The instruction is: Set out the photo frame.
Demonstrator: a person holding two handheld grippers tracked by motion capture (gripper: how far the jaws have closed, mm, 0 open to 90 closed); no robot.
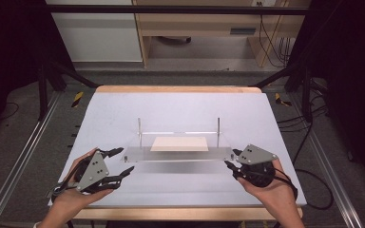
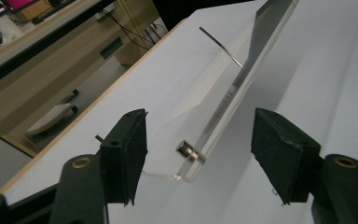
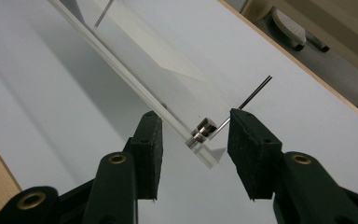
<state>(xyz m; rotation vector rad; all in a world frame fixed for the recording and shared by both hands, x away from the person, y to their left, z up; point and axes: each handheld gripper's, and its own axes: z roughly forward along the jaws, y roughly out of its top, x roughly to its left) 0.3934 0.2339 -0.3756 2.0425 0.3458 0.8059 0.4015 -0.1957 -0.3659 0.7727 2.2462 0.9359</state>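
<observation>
Bracketing the clear acrylic stand (image 1: 178,153) on the white table (image 1: 180,107), the left gripper (image 1: 122,162) and right gripper (image 1: 232,163) are both gaping, its 2 near corners lying between their jaws; squeezing both ends together looks wise.

- A clear acrylic stand (image 1: 178,153) sits at the middle of the white table (image 1: 123,109), a touch toward 6 o'clock, its long front edge running from 9 to 3 o'clock.
- Two thin metal rods (image 1: 218,126) rise upright from its far corners.
- A pale cream sheet (image 1: 180,143) lies flat on the stand, between the rods.
- Small metal studs (image 3: 204,128) mark its near corners.
</observation>
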